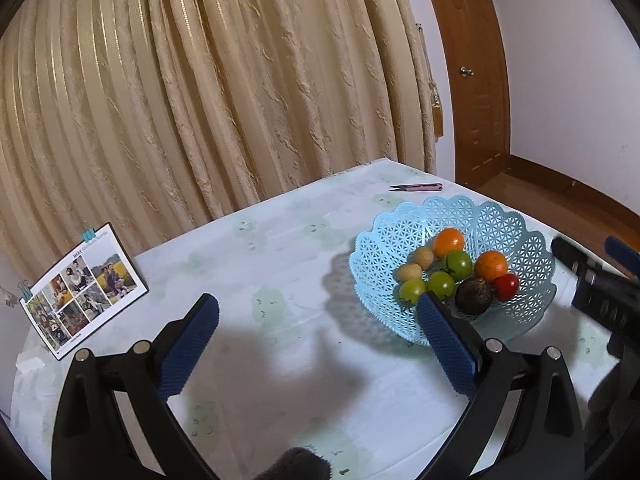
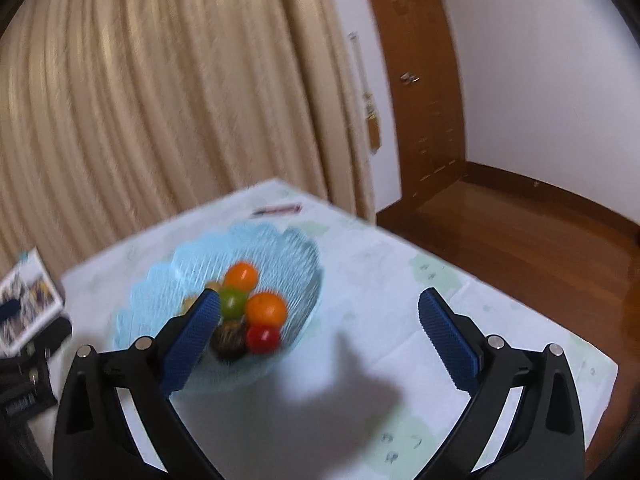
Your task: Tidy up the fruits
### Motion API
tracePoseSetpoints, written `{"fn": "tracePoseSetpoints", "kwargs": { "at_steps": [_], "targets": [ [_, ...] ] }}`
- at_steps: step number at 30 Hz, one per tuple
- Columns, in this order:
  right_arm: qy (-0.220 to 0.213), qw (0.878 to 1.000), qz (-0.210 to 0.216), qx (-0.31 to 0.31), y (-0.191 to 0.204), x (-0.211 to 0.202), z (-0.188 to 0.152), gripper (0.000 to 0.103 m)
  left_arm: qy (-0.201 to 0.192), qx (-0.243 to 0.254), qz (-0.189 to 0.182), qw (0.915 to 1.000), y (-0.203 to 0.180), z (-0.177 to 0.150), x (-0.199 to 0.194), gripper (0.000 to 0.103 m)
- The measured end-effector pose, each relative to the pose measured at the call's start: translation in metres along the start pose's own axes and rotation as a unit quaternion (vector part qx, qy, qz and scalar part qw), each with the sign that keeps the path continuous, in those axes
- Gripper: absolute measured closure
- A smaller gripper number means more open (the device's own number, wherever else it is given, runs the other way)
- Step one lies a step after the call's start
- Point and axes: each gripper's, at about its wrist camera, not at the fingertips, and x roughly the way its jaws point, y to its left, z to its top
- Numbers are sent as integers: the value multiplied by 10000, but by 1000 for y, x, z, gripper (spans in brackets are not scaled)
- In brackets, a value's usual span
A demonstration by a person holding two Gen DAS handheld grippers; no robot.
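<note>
**Both claws empty above the table, fruit gathered in the blue basket**

The left claw (image 1: 318, 344) hangs with its blue pads spread wide and nothing between them, over bare tablecloth. The right claw (image 2: 320, 336) is just as wide and just as empty; its view is smeared, so fine detail there is unsure.

The light blue lattice basket (image 1: 516, 224) lies ahead and to the right of the left claw, and ahead and to the left of the right claw, so it sits between the two. In the right wrist view the left pad overlaps the basket's fruit, which suggests the right claw is the nearer.

All visible fruit is inside the basket: two oranges (image 1: 449, 241), three green fruits (image 1: 458, 264), two small tan ones (image 1: 423, 257), a dark round one (image 1: 474, 295) and a red tomato (image 1: 506, 286). None lies loose on the table (image 1: 280, 264); the round pieces offer no long axis.

Beyond, pink thread snips (image 1: 418, 187) near the far edge, a clipped photo card (image 1: 84, 290) at the left.
</note>
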Motion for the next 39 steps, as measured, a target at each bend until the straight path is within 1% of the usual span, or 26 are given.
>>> {"fn": "tracePoseSetpoints", "kwargs": {
  "at_steps": [3,6,8,11,13,14,18,25,39],
  "targets": [
    [210,9993,57,-313,13,2,-5,2,-18,4,60,10000,3,-1,0,5],
    [247,9981,127,-558,25,1,-7,2,-30,24,111,9999,4,-1,-1,5],
    [239,9966,78,-785,34,0,-9,2,-65,82,236,9997,3,-1,-1,5],
    [224,9938,-26,-1084,47,0,-11,2,-159,340,643,9972,-2,-3,0,5],
    [201,9927,-35,-1187,52,-1,-12,2,-166,420,764,9961,-3,-4,2,5],
    [191,9923,-5,-1227,55,-1,-12,2,-144,447,749,9961,-3,-4,3,5],
    [160,9920,14,-1249,56,0,-13,2,-105,517,712,9961,-8,-5,6,5],
    [196,9929,-76,-1172,52,6,-14,2,-35,605,771,9952,-13,-5,12,5],
    [213,9926,-189,-1181,51,11,-16,2,-88,980,1037,9897,-26,-7,17,5]
  ]
}}
